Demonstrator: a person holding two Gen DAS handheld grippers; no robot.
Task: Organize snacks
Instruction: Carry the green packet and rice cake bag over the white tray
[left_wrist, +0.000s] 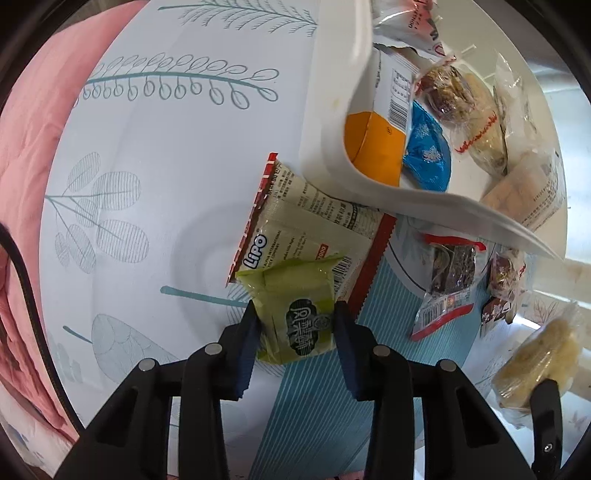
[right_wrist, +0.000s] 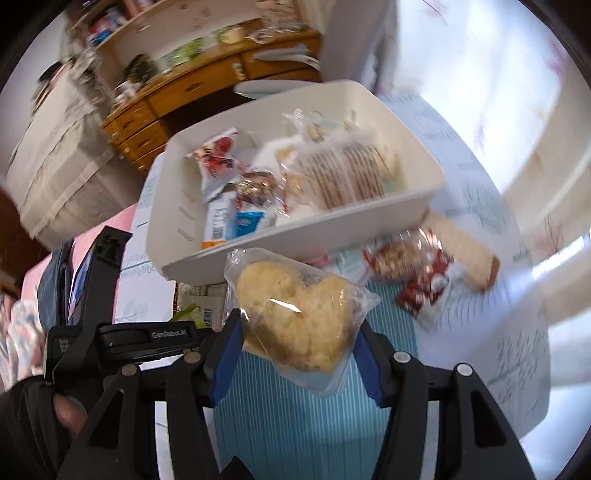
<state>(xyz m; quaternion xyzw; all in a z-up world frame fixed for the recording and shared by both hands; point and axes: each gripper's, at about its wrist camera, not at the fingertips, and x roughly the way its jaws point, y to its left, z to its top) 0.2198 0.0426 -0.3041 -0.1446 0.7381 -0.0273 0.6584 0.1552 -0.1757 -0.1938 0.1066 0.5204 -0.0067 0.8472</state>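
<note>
Left wrist view: left gripper (left_wrist: 297, 325) clamps a green snack packet (left_wrist: 295, 317) at lower centre, over the leaf-print tablecloth (left_wrist: 166, 147). A Lipo wafer pack (left_wrist: 314, 229) lies just above it, tucked under the white bin (left_wrist: 328, 122) at upper right.

Right wrist view: right gripper (right_wrist: 299, 343) holds a heart-shaped pastry in clear wrap (right_wrist: 295, 314) at centre; bin behind it holds snacks, red-wrapped snacks (right_wrist: 410, 273) on the cloth right.

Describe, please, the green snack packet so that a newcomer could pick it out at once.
Start from the white bin on the leaf-print tablecloth. Just before its near corner lies a red-edged Lipo packet. Overlapping that packet's near end, the green snack packet sits between the left gripper pads; it is the only lime-green wrapper.
</note>
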